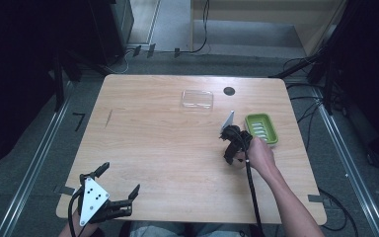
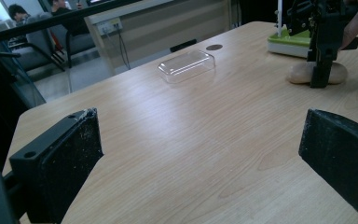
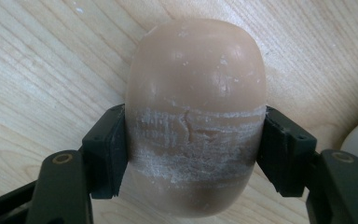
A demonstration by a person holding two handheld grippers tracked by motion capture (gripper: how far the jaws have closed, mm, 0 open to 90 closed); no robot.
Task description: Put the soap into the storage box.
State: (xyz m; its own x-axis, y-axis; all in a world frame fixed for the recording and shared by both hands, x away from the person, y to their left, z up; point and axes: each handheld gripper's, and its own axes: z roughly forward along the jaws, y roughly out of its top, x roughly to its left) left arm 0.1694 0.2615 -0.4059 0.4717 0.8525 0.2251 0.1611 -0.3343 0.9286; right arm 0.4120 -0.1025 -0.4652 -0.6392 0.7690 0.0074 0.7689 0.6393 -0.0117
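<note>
The tan soap bar point(image 3: 196, 116) lies on the tabletop point(image 1: 168, 148) just beside the green soap dish point(image 1: 261, 128), clamped across its middle by the right tongs point(image 3: 193, 156), while the left tongs point(image 2: 205, 154) stand wide, holding nothing, well apart from the dish.

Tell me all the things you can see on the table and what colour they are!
soap bar: one, tan, lying on the table by the green dish, gripped at its sides
soap dish: one, green, near the table's right edge
clear lid: one, see-through, far middle of the table
table: one, light wood
right gripper: one, black, shut on the soap bar
left gripper: one, black, jaws wide open, at the near left corner
</note>
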